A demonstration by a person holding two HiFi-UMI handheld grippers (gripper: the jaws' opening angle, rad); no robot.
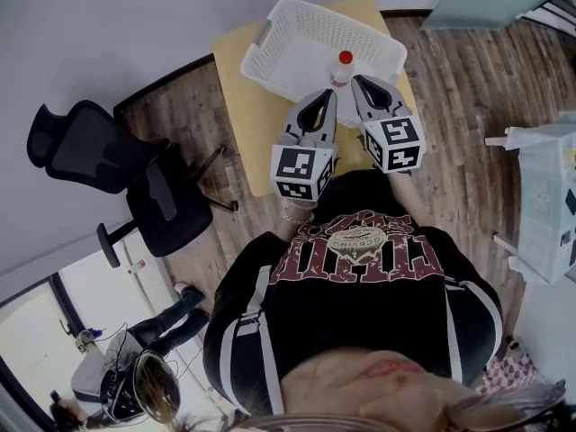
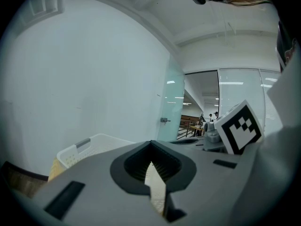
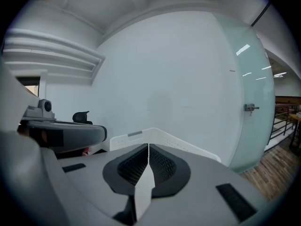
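Small bottle [image 1: 342, 72], pale body, red cap [image 1: 346, 58], is seen upright. It appears to stand inside the white perforated basket [image 1: 270, 34], close to the wall nearest the person; the exact footing is hidden by the gripper tips. The basket is set on a yellow table [image 1: 241, 115] against the wall. An office chair [image 1: 126, 178] is parked well apart to the left, on wood flooring.

Left gripper [image 1: 330, 94]: tip is held just beside the bottle, on its left. In the left gripper view the jaws [image 2: 151, 143] are seen brought together at the tips, only a thin slit behind them, through which basket mesh shows. Nothing is gripped.

Right gripper [image 1: 357, 80]: tip is held just beside the bottle, on its right, level with the cap. In the right gripper view the jaws [image 3: 148, 146] are closed tip to tip and nothing is between them.

Handling, judged from appearance only:
- The bottle is taken to be light plastic, stiff enough, smooth-sided and so somewhat slippery.
- Tall and narrow: it is likely to be tipped by a sideways nudge.
- The best hold is judged to be across the body just under the cap, where a shoulder would stop slipping; the cap itself may turn if pinched.
- Contents cannot be made out, so weight is left uncertain.
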